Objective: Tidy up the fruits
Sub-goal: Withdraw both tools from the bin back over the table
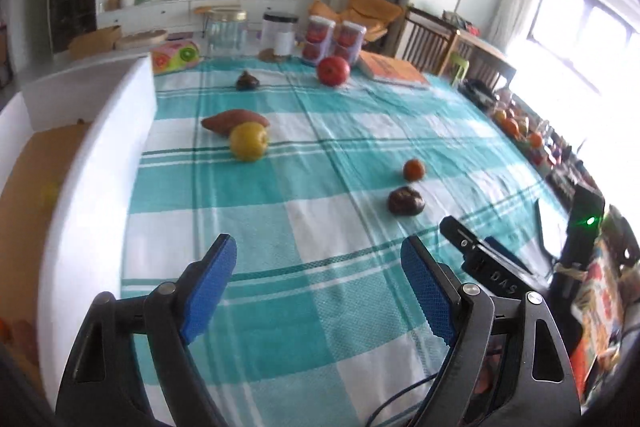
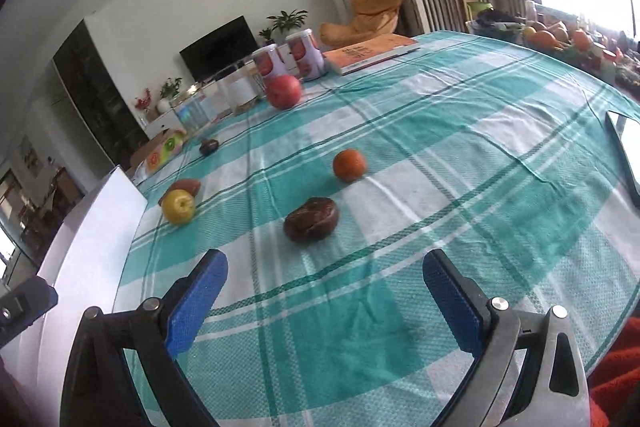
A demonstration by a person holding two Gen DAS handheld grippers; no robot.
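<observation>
**A:** ok where's everything sitting right now?

**B:** Both my grippers are spread wide with nothing in them. My left gripper (image 1: 316, 283) hangs over the near part of the worktop (image 1: 304, 155) with its teal-and-white check cloth, and my right gripper (image 2: 324, 291) is just beside it, pointed across the same cloth.

**A:** and the fruit?

**B:** Scattered. A dark brown wrinkly fruit (image 2: 312, 219) lies closest to my right gripper, with a small orange (image 2: 349, 165) just past it. Over by the left edge, a yellow apple (image 1: 248, 141) is touching a sweet potato (image 1: 234, 121) behind it. A red apple (image 1: 333, 70) sits near the far edge, in front of two printed cans (image 1: 335, 41), and another small dark fruit (image 1: 247, 81) is off to its left.

**A:** any box?

**B:** A white box (image 1: 96, 163) runs along the left edge, brown inside; something yellowish is in there, too blurry to name. There's also an orange book (image 1: 394, 70) at the far right.
</observation>
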